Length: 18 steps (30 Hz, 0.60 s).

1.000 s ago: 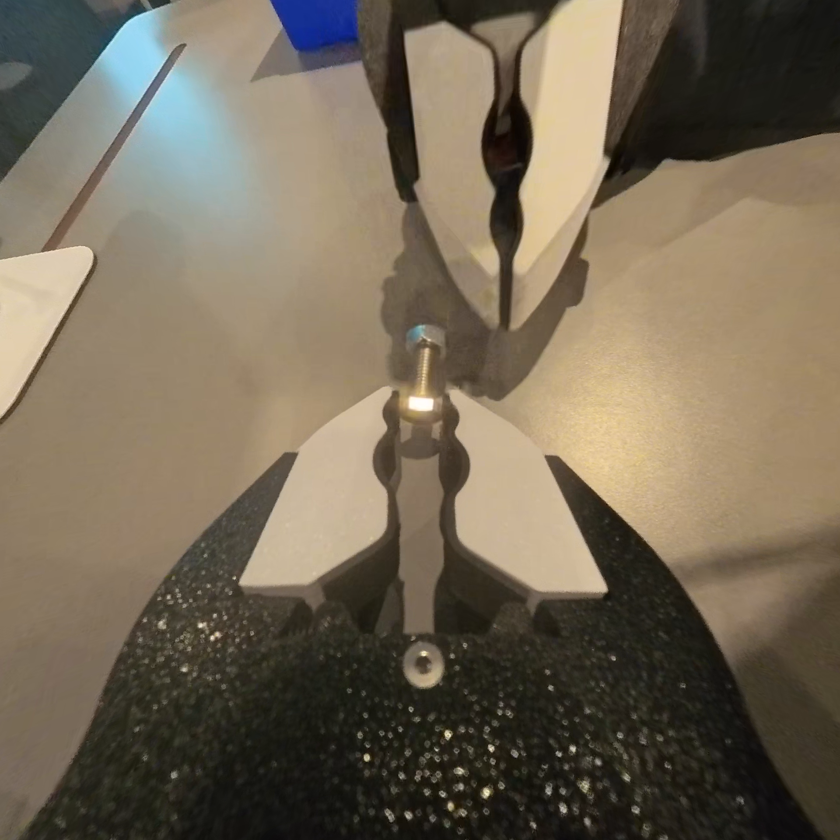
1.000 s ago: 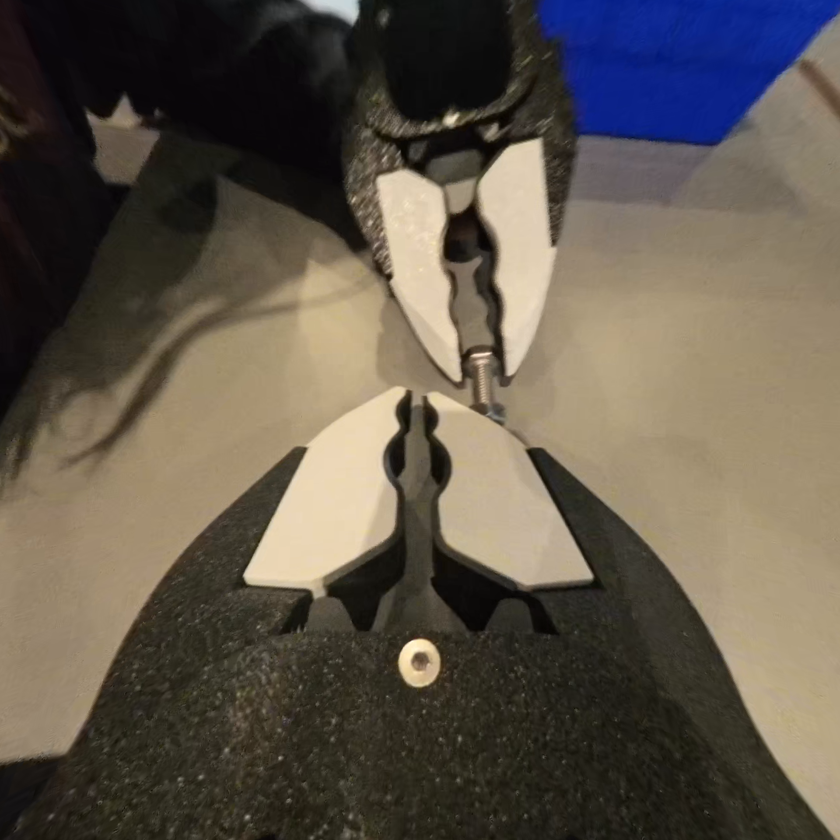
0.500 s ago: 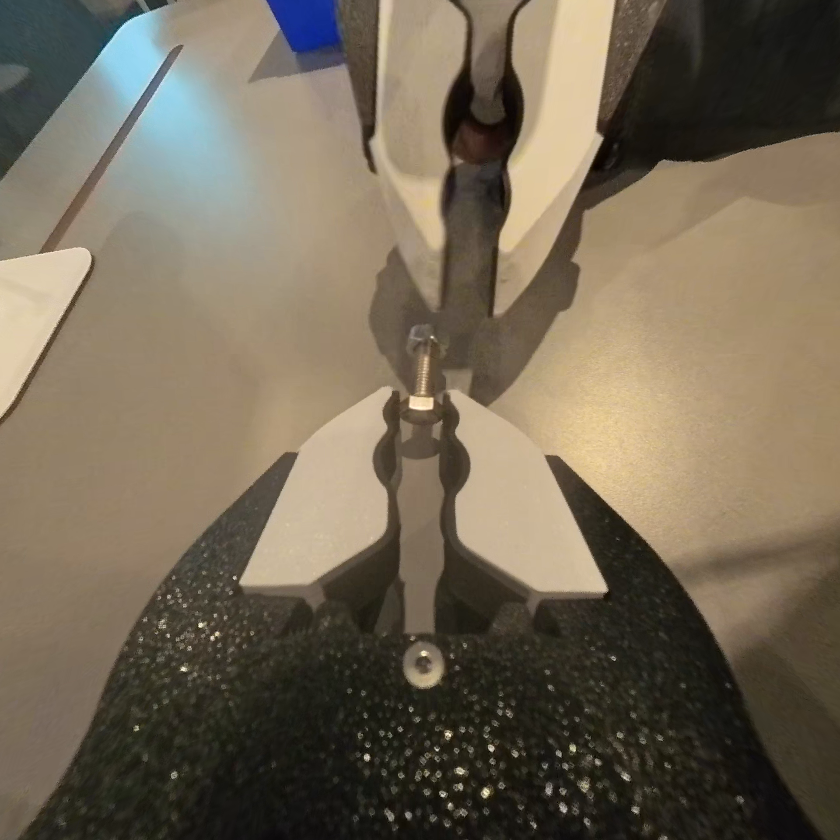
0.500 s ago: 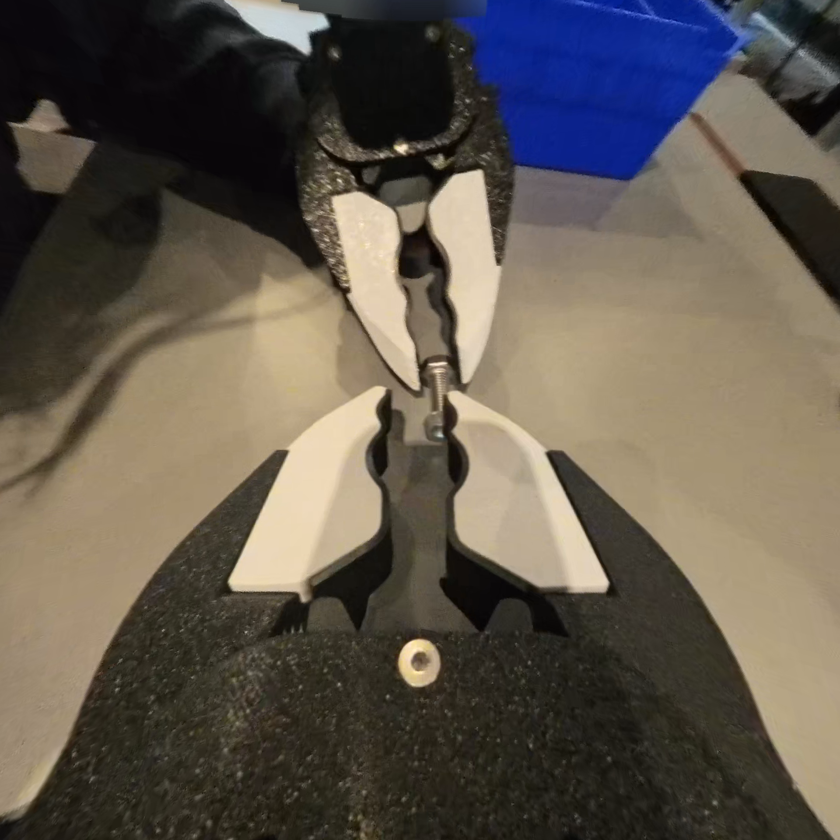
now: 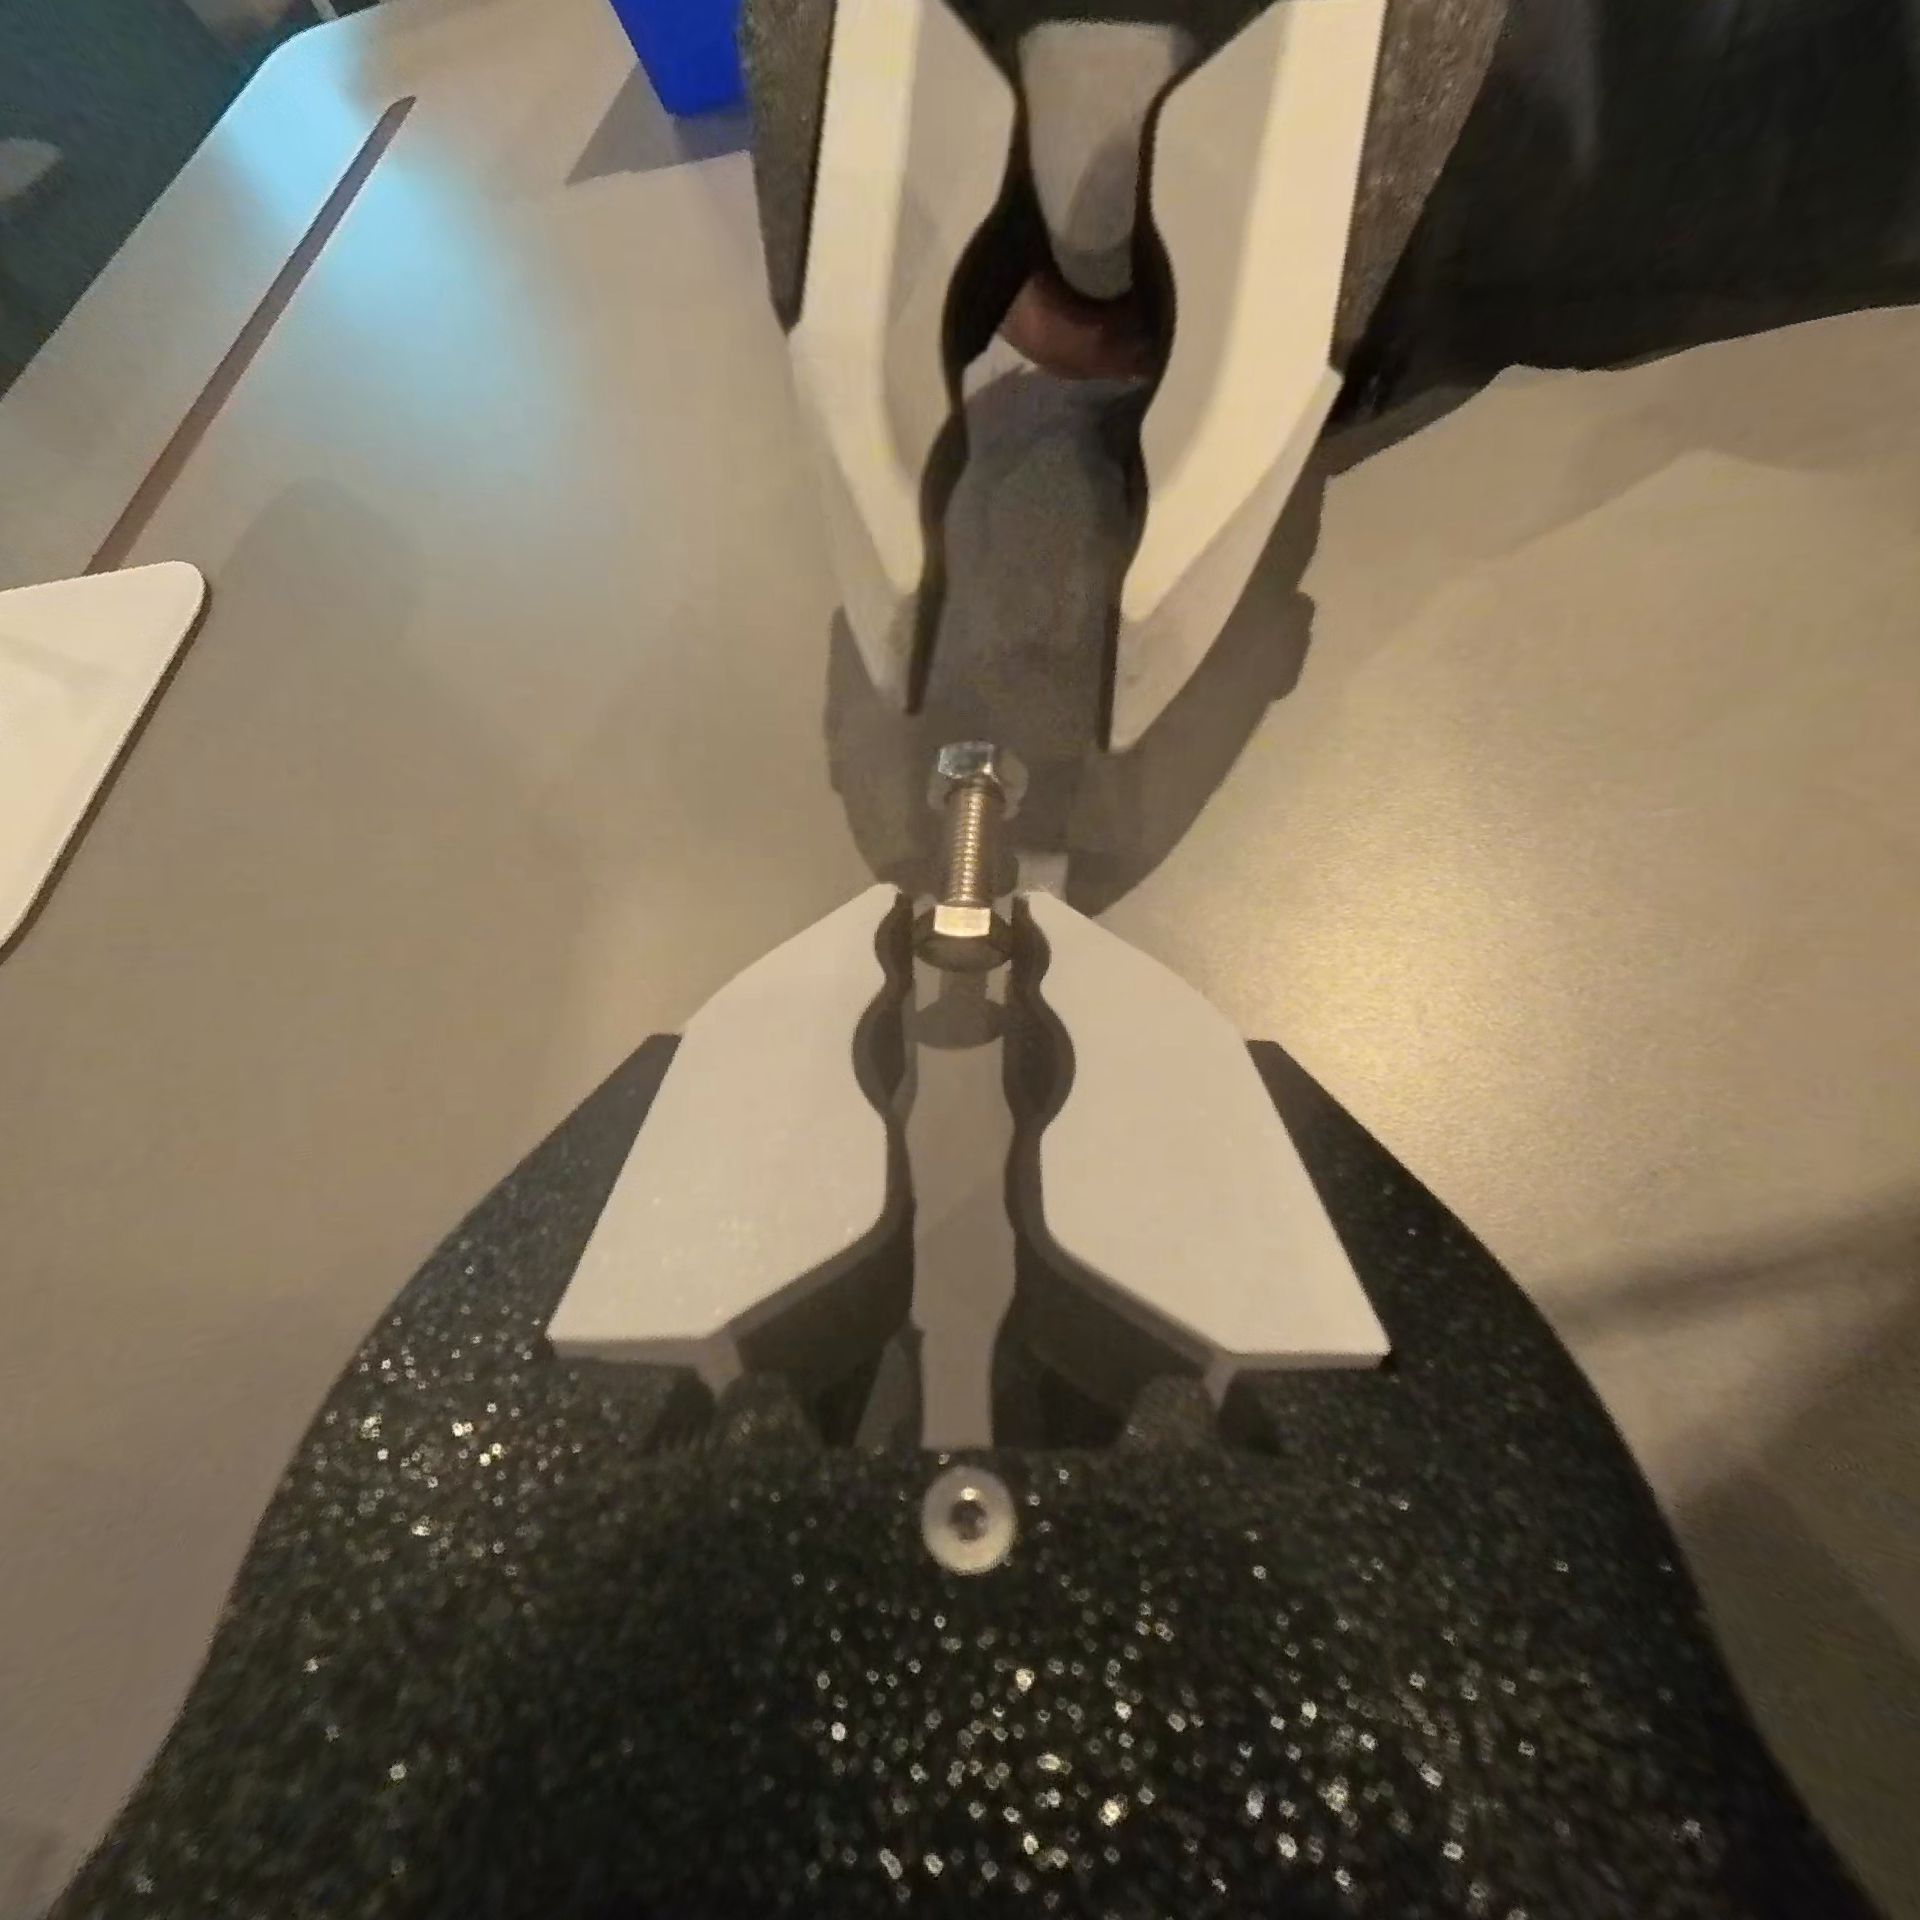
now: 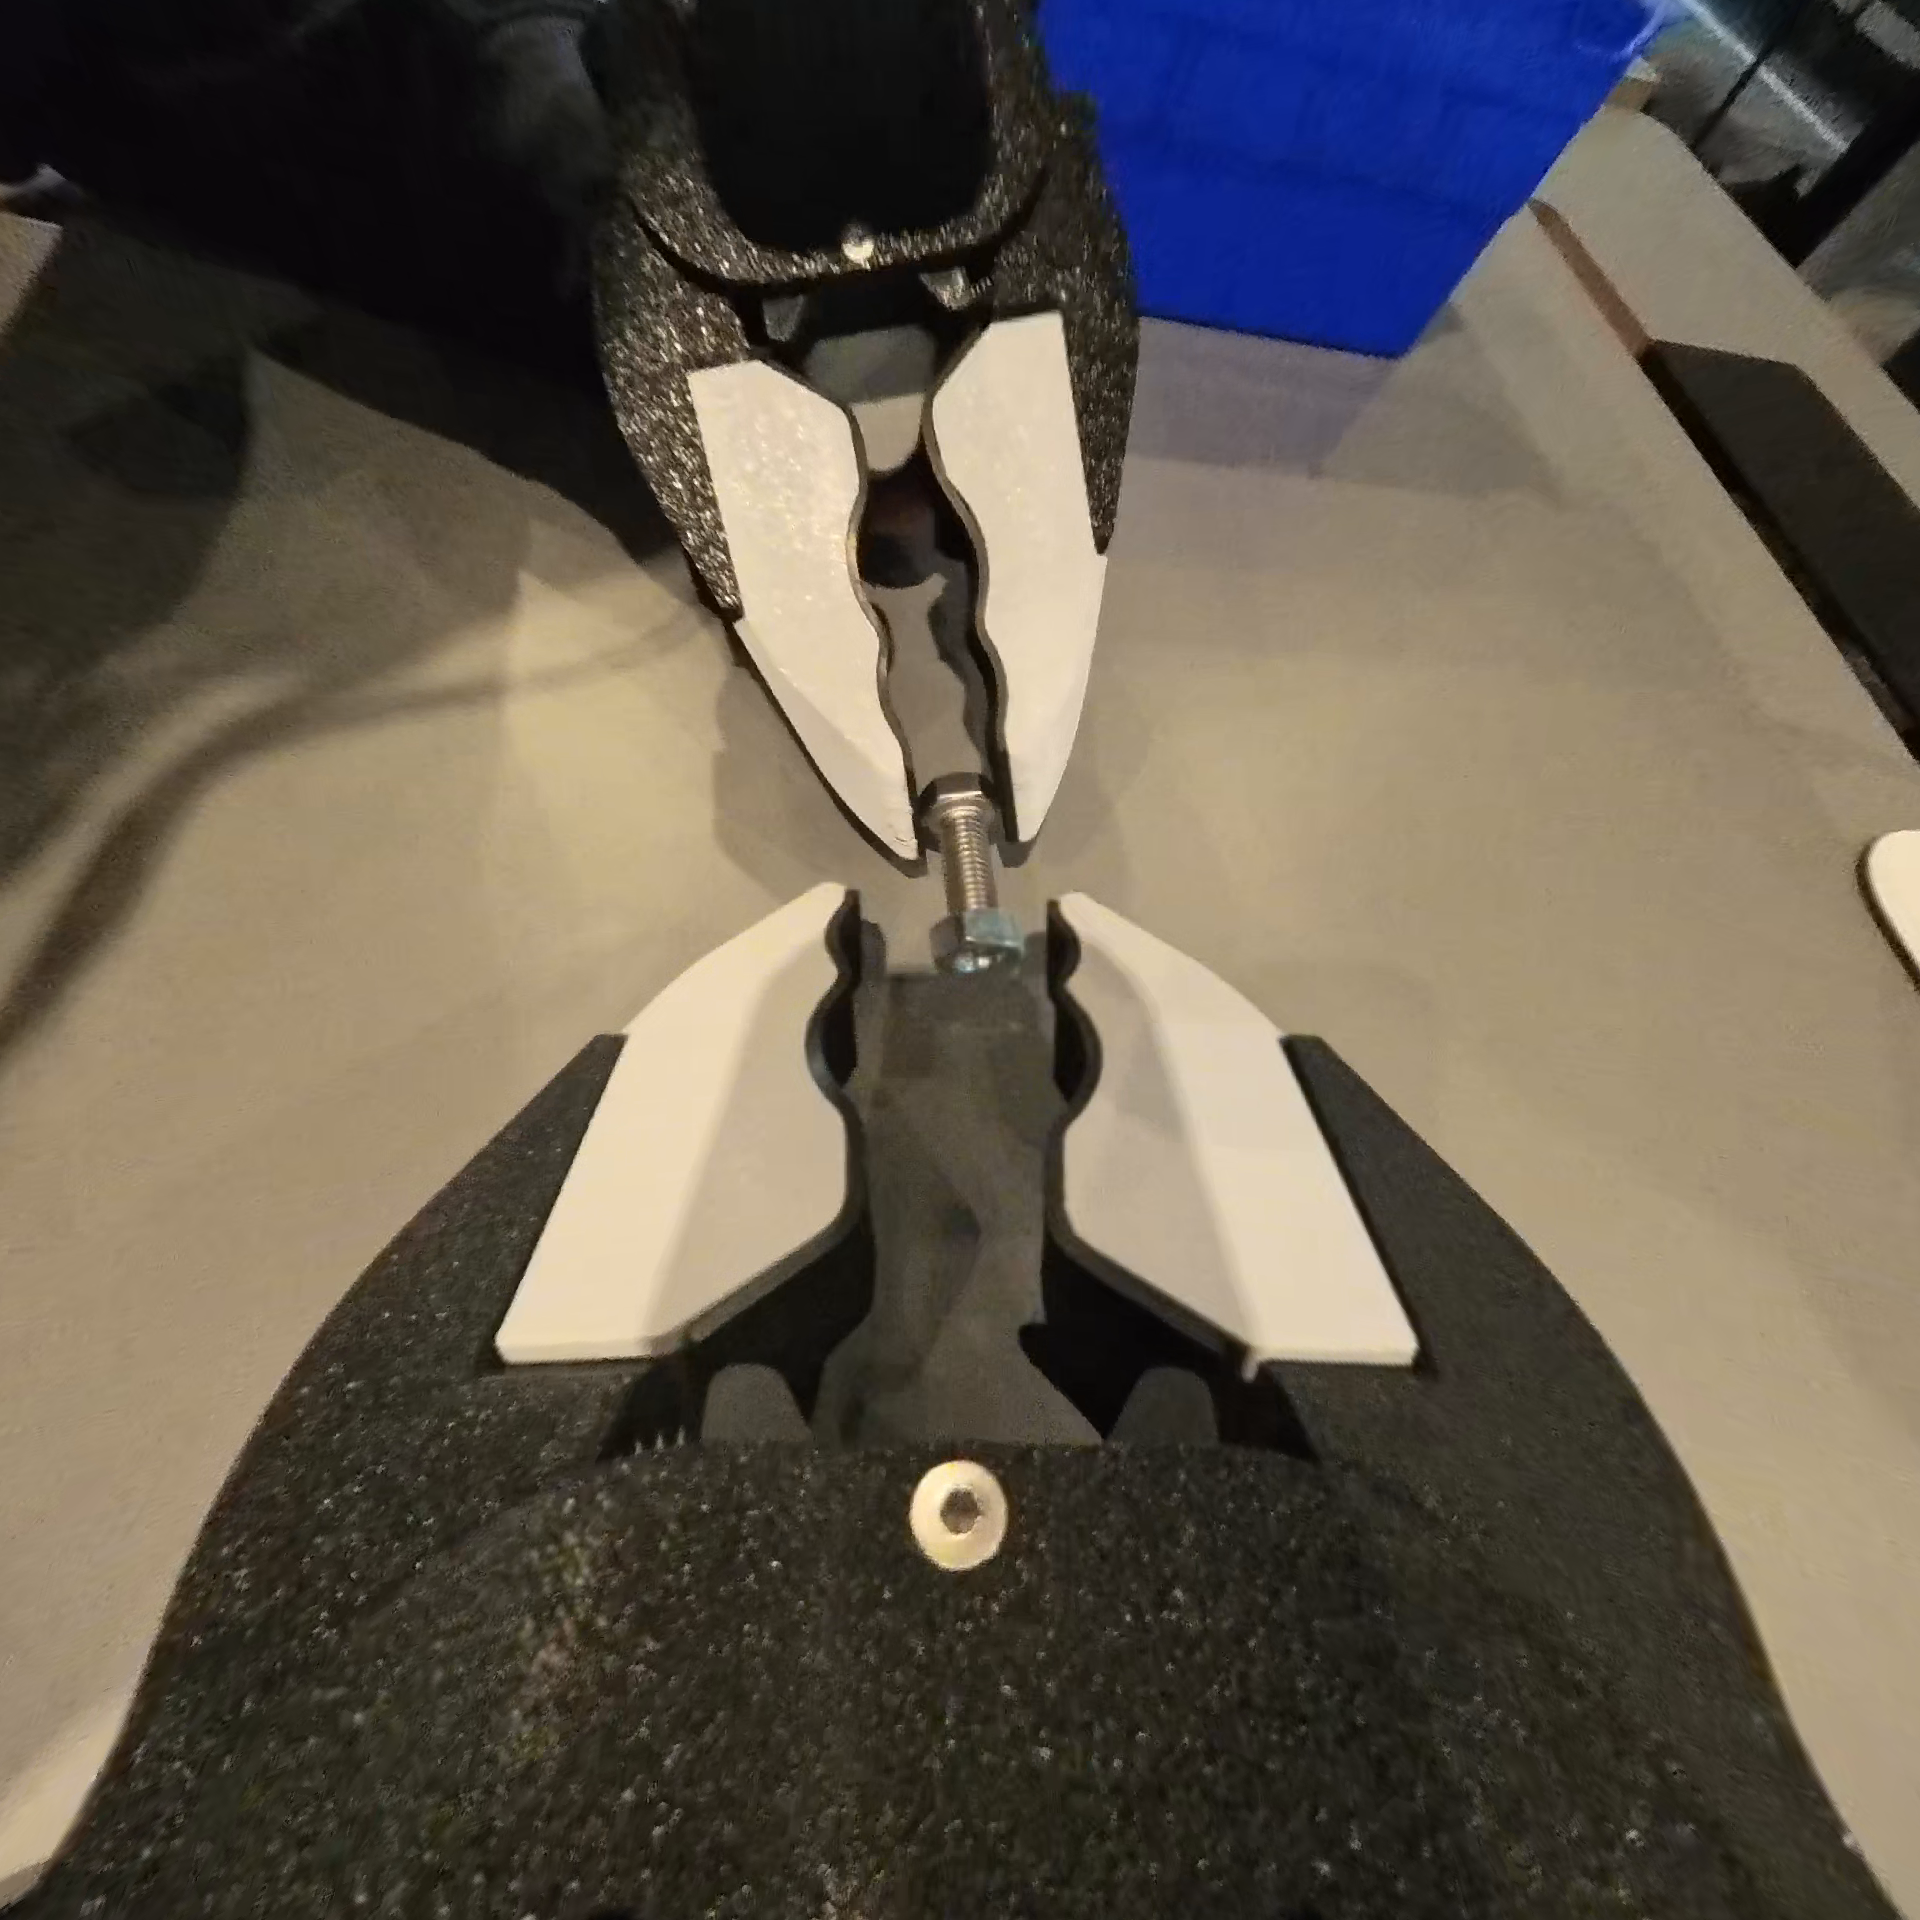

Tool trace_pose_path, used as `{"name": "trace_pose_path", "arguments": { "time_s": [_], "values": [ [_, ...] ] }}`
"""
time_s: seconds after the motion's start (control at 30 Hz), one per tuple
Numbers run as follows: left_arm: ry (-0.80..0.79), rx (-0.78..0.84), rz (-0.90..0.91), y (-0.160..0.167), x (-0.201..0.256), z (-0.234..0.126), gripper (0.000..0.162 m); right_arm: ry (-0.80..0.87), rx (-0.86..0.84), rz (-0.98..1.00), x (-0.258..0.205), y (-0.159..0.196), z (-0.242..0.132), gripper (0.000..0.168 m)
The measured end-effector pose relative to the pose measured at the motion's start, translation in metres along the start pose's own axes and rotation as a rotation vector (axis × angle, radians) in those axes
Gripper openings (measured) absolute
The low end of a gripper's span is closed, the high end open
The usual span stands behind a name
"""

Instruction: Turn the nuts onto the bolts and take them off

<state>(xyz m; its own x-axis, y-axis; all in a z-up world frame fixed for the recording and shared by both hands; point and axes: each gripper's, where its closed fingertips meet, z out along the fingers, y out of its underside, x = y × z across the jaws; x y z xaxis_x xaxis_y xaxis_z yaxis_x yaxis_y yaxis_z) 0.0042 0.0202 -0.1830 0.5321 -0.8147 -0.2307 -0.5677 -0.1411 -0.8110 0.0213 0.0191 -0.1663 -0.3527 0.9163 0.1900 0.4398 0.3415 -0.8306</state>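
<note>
My left gripper (image 5: pixel 961 920) is shut on the hex head of a steel bolt (image 5: pixel 964 842), which points forward, level above the grey table (image 5: pixel 468 779). A bluish nut (image 5: pixel 977 774) sits on the bolt's far end. My right gripper (image 6: pixel 956 914) faces the left one and is open. The nut (image 6: pixel 977 951) lies between its fingertips (image 6: pixel 831 914), with gaps on both sides. In the right wrist view the left gripper (image 6: pixel 964 840) grips the bolt (image 6: pixel 961 862) from the far side. In the left wrist view the right gripper (image 5: pixel 1008 696) stands open just beyond the nut.
A blue bin (image 6: pixel 1320 156) stands at the table's back and also shows in the left wrist view (image 5: pixel 686 62). A white tray (image 5: pixel 73 707) lies at the left. A dark block (image 6: pixel 1818 499) lies at the right. A black sleeve (image 5: pixel 1662 187) is behind the right gripper. Only a small space, under 4 cm, lies between the two pairs of fingers.
My right gripper was shut beside the bolt and has opened wide. It has shifted so the nut now lies between its fingertips. The left gripper has kept its hold on the bolt.
</note>
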Motion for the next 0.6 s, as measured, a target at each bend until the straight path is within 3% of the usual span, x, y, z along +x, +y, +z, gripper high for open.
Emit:
{"name": "trace_pose_path", "arguments": {
  "time_s": [0.03, 0.17, 0.2, 0.23, 0.43, 0.57, 0.6],
  "values": [
    [0.0, 0.0, 0.0, 0.0, 0.0, 0.0, 0.017, 0.003, -0.012, -0.006, 0.0, 0.002, 0.002, 0.036],
    [0.005, 0.0, 0.003, 0.0, 0.001, 0.0, 0.017, -0.029, -0.07, -0.019, -0.007, 0.009, 0.007, 0.035],
    [0.004, 0.001, 0.003, 0.0, 0.001, 0.0, 0.017, -0.038, -0.056, -0.006, -0.007, 0.007, 0.004, 0.028],
    [0.002, -0.001, -0.002, 0.0, 0.0, 0.0, 0.017, -0.076, -0.036, 0.008, -0.011, 0.004, 0.001, 0.009],
    [0.005, -0.004, -0.011, 0.001, 0.0, 0.0, 0.017, 0.018, -0.013, 0.008, 0.004, 0.004, 0.0, 0.031],
    [0.013, -0.005, -0.013, 0.001, 0.001, 0.0, 0.017, -0.008, -0.078, -0.012, -0.002, 0.011, 0.005, 0.026],
    [0.014, -0.007, -0.02, 0.001, 0.0, 0.0, 0.017, -0.031, -0.065, -0.003, -0.005, 0.009, 0.003, 0.016]
  ]
}}
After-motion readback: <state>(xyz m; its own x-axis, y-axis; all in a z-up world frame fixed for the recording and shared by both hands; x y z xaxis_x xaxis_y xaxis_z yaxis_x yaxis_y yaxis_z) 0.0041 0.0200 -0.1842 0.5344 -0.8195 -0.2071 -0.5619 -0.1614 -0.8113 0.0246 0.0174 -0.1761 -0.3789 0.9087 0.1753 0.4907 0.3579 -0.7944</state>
